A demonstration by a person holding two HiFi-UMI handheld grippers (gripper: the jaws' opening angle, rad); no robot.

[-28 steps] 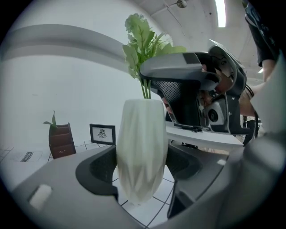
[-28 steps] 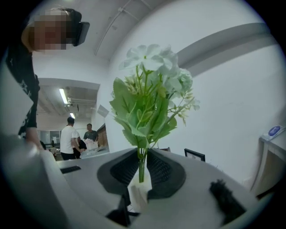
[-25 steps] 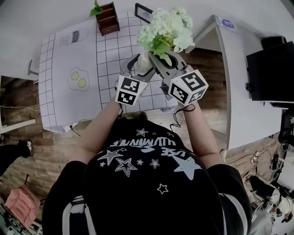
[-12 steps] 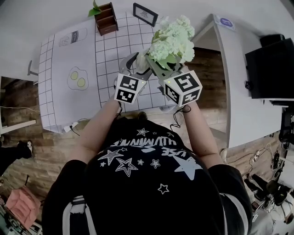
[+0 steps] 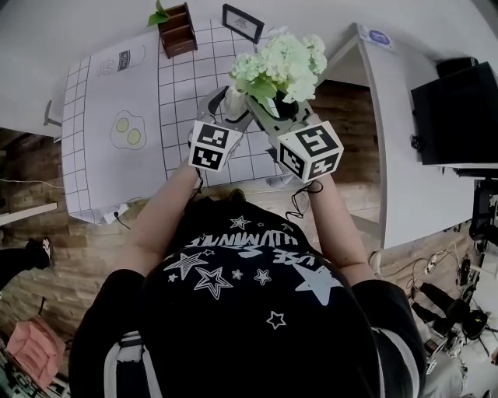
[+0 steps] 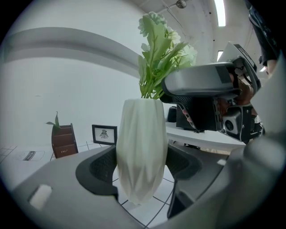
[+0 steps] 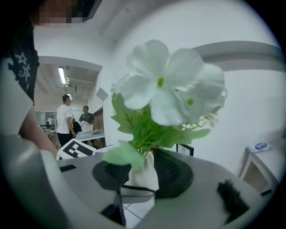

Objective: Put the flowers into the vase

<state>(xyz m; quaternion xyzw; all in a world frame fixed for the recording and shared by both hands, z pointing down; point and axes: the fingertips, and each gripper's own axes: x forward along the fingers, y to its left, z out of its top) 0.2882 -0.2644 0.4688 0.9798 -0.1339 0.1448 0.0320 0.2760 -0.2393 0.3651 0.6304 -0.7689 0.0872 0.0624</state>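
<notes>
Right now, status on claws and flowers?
Left claw shut on vase. Right claw just opening, flowers between its jaws. Stems down in vase. Wooden rack, picture frame far back.

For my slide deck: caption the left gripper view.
Left gripper holds a white vase with flowers standing in it.

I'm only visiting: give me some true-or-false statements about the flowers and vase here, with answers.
1. The flowers have their stems in the white vase. True.
2. The left claw is closed on the vase. True.
3. The vase lies on its side. False: it is upright.
4. The flowers are red. False: they are white, with green leaves.
5. The fried-egg drawing hangs on a wall. False: it is printed on the tablecloth.
</notes>
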